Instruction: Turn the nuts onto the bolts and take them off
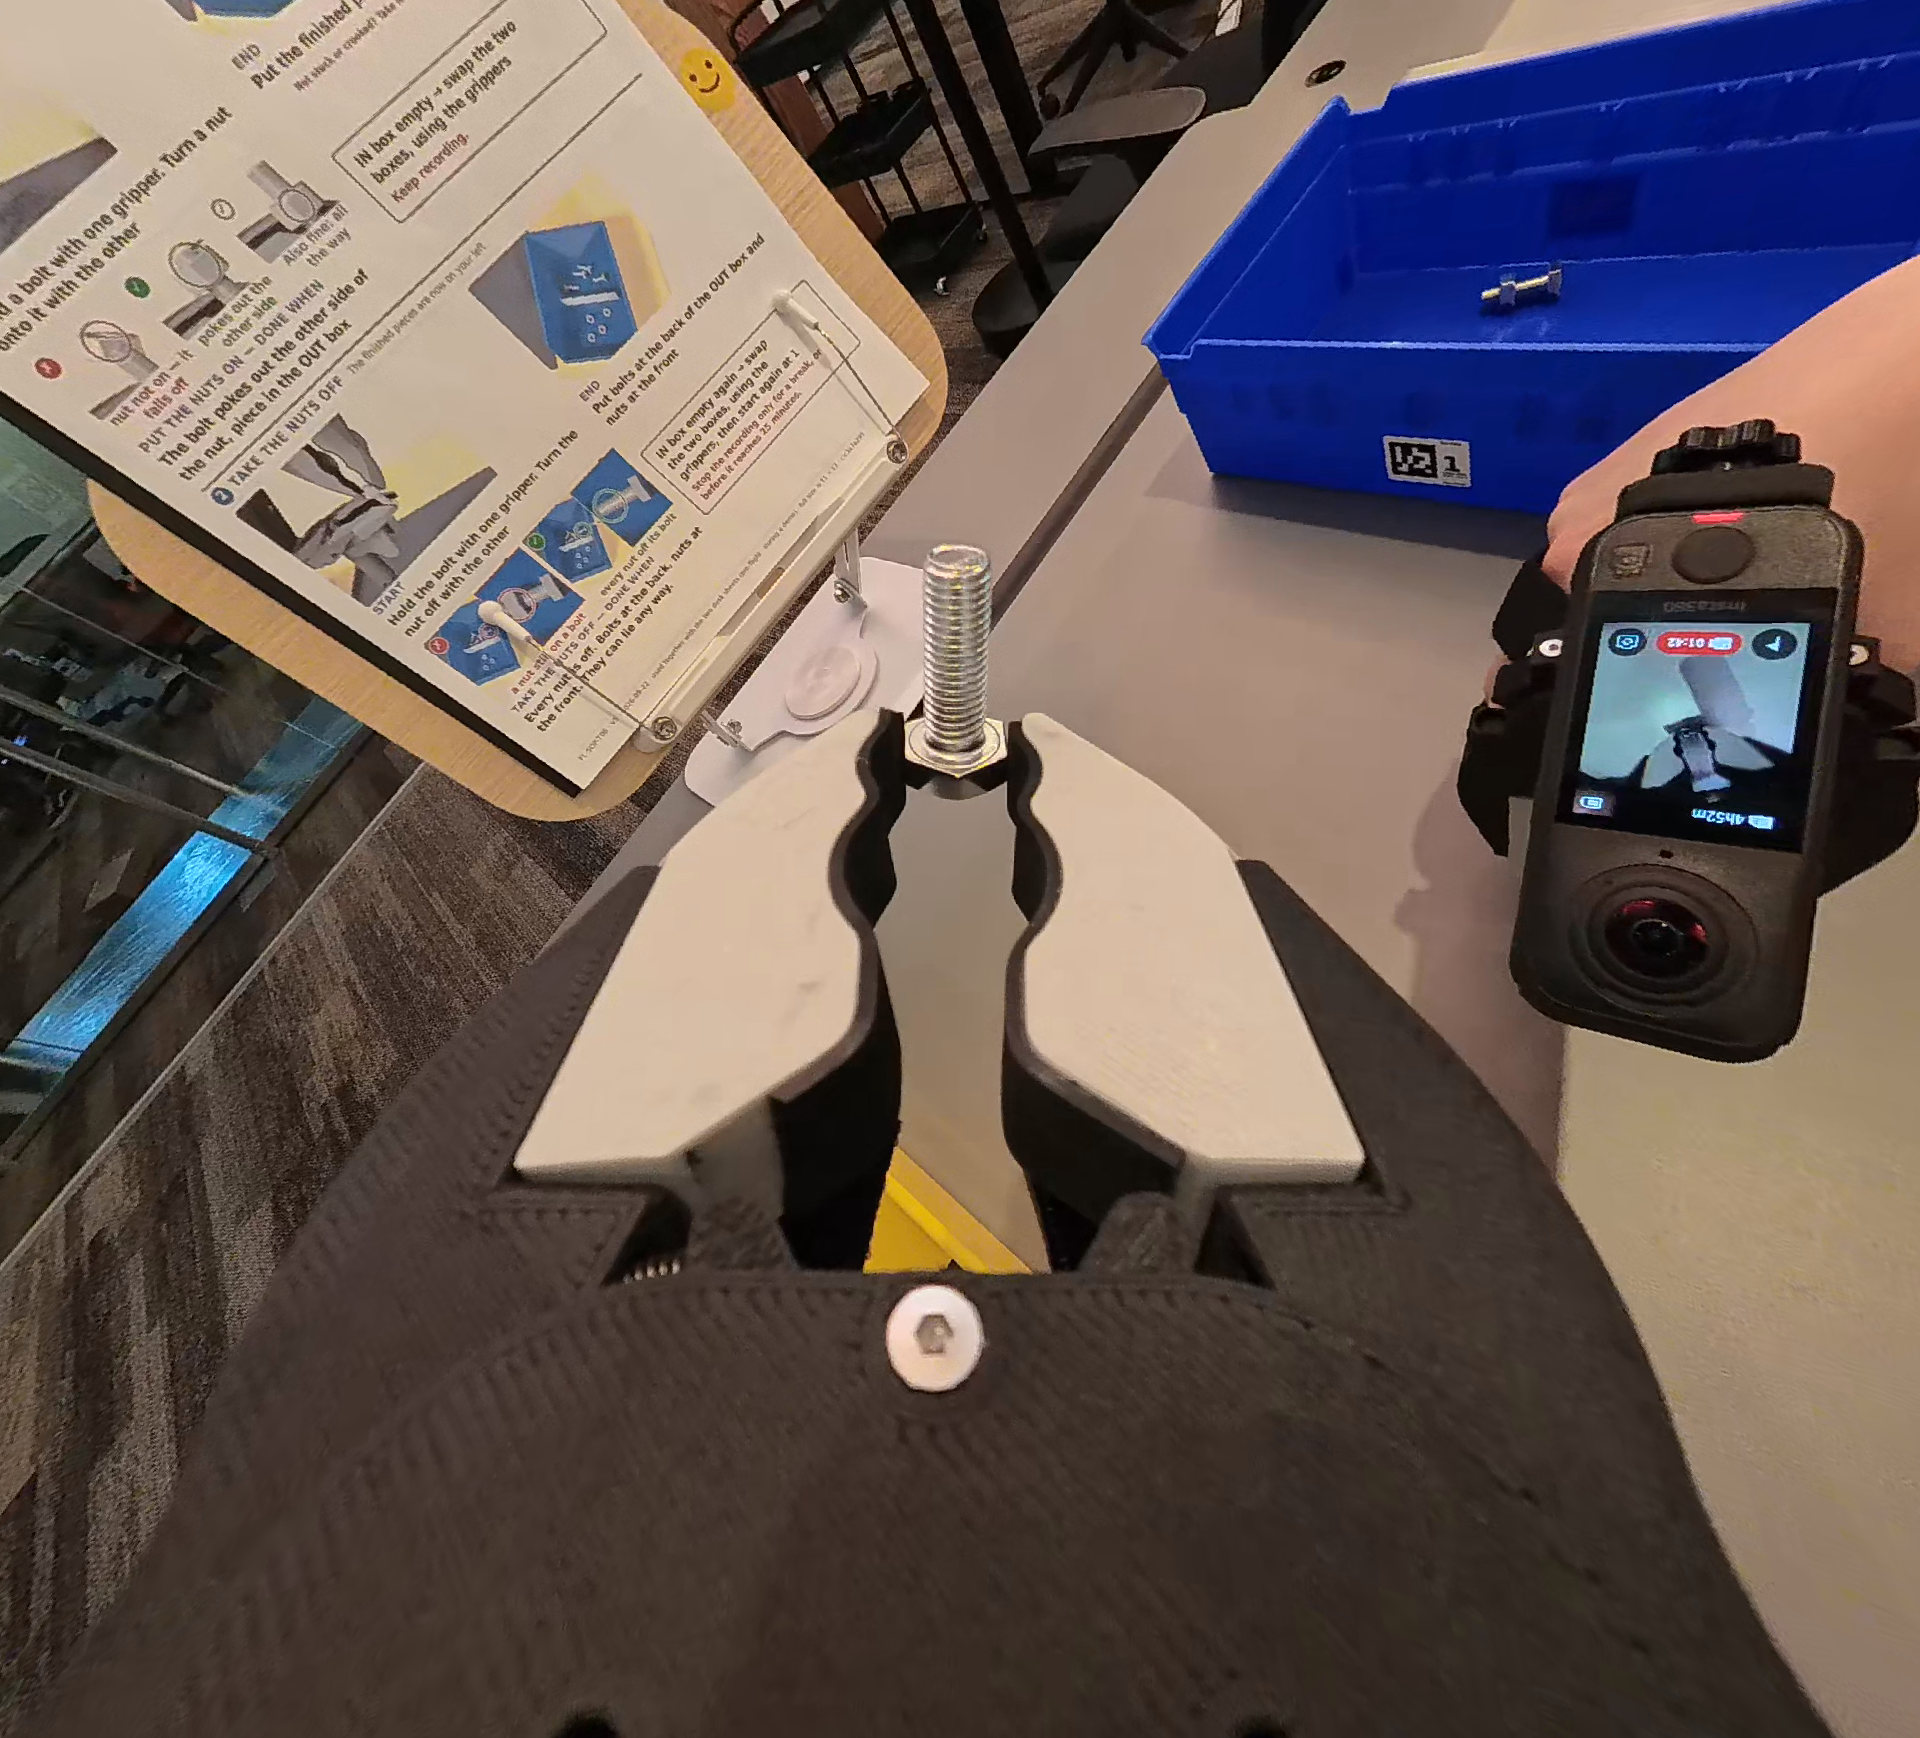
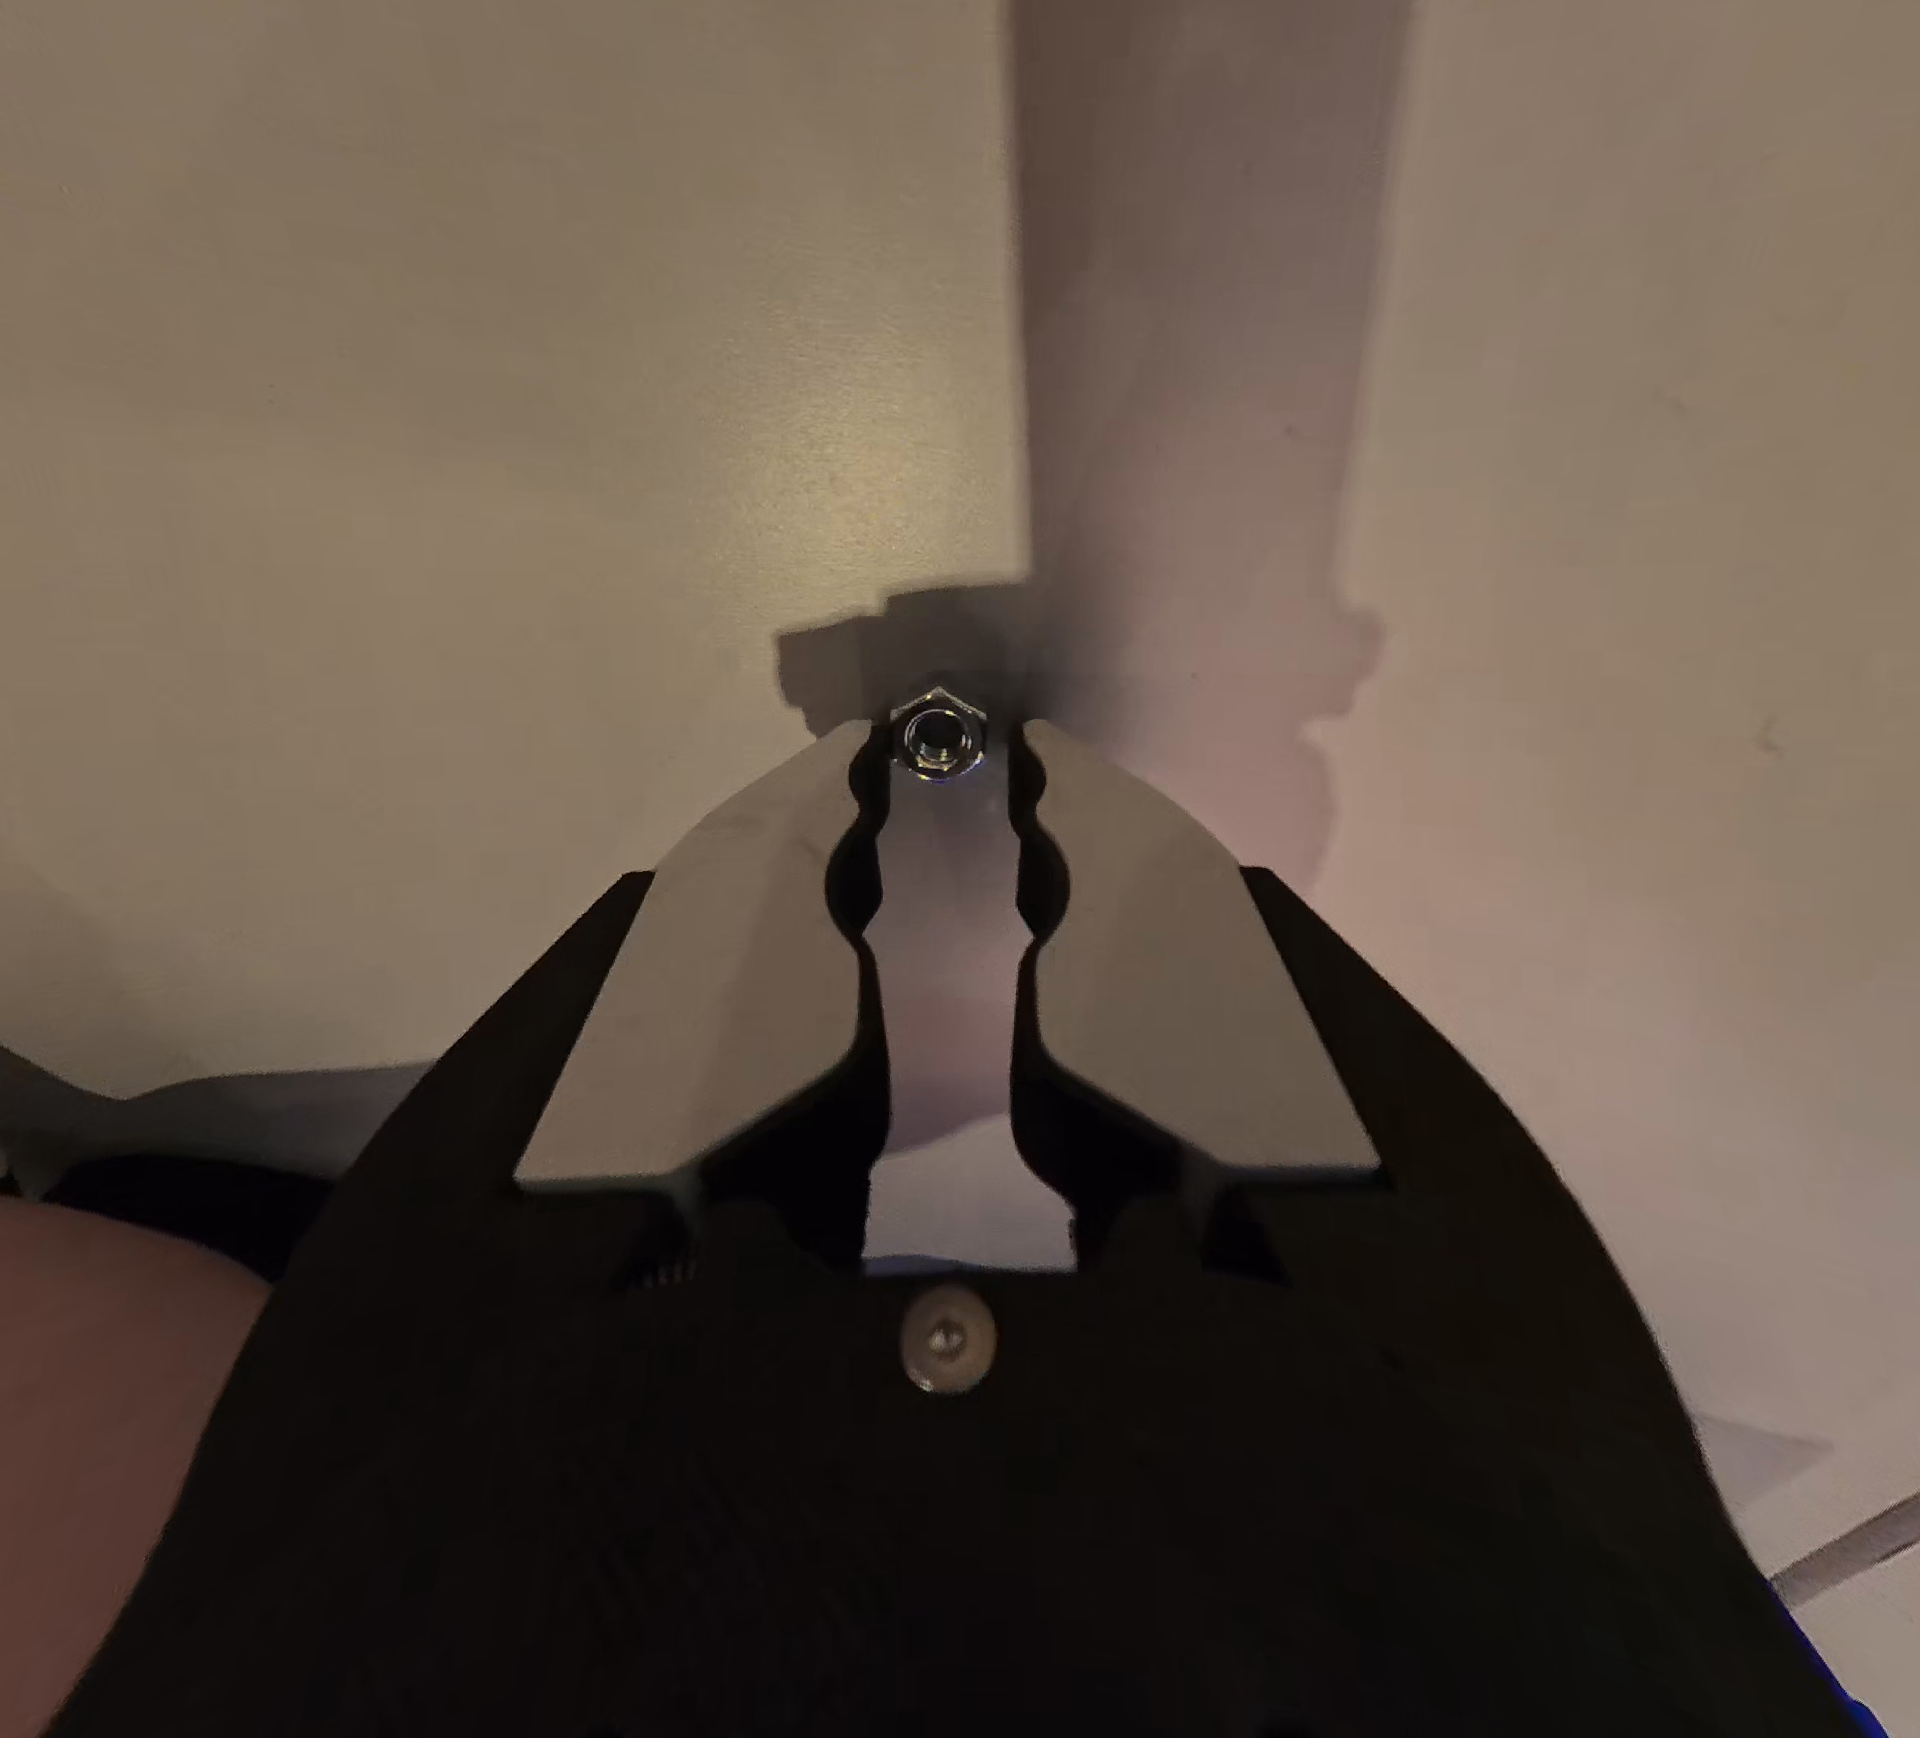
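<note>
Gripping bolt [image 1: 956,649] and nut [image 2: 937,739], both grippers' jaws clamp.

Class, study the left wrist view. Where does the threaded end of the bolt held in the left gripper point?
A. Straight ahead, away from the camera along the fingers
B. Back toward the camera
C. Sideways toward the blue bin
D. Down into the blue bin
A: the left gripper clamps the bolt at its head end, and the threaded shank juts forward past the fingertips, well apart from the blue bin.
</note>
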`<act>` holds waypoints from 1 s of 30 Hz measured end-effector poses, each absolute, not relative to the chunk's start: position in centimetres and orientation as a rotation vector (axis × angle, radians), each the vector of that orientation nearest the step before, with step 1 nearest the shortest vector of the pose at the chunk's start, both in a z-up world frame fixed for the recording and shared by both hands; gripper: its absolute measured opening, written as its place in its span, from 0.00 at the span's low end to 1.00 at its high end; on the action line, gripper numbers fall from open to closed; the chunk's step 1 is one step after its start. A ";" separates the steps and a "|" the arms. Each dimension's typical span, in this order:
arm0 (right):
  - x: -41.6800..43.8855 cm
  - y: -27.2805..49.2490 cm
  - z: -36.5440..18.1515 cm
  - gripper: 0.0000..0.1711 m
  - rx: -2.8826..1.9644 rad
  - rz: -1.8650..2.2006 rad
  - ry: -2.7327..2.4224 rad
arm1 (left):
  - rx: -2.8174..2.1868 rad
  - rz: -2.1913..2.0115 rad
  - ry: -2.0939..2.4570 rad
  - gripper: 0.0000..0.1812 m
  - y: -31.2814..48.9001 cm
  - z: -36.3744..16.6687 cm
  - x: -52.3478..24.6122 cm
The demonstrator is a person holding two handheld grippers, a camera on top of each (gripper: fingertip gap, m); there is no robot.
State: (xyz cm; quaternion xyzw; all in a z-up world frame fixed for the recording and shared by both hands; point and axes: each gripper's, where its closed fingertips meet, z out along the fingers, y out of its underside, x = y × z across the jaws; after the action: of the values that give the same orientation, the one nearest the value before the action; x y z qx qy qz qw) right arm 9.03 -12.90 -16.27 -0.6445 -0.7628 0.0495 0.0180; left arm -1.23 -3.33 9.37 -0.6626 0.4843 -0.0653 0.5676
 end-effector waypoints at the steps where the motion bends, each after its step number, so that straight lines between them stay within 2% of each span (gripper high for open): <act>1: 9.0 -12.9 -16.3 0.14 -2.006 0.155 -2.368 | -1.557 -0.153 1.138 0.10 -3.3 9.4 -1.2; 15: 8.8 -13.0 -16.3 0.14 -2.047 0.162 -2.329 | -1.564 -0.153 1.131 0.10 -3.2 9.3 -1.4; 18: 8.7 -12.8 -16.3 0.11 -2.040 0.141 -2.319 | -1.565 -0.153 1.129 0.10 -3.2 9.3 -1.4; 23: 8.8 -12.3 -16.0 0.11 -1.928 0.128 -2.361 | -1.568 -0.158 1.125 0.10 -3.1 9.3 -1.6; 26: 8.6 -11.5 -13.1 0.11 -1.849 0.181 -2.259 | -1.574 -0.168 1.130 0.10 -3.0 9.0 -1.4; 30: 8.9 -11.0 -5.0 0.11 -1.642 0.238 -2.013 | -1.593 -0.206 1.204 0.10 -3.0 7.0 0.9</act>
State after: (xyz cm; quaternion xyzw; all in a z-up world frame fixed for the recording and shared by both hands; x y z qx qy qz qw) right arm 8.91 -11.01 -5.03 -0.6073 -0.7444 0.0880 0.2634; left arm 0.89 -2.96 7.00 -0.6693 0.5057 -0.0864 0.5374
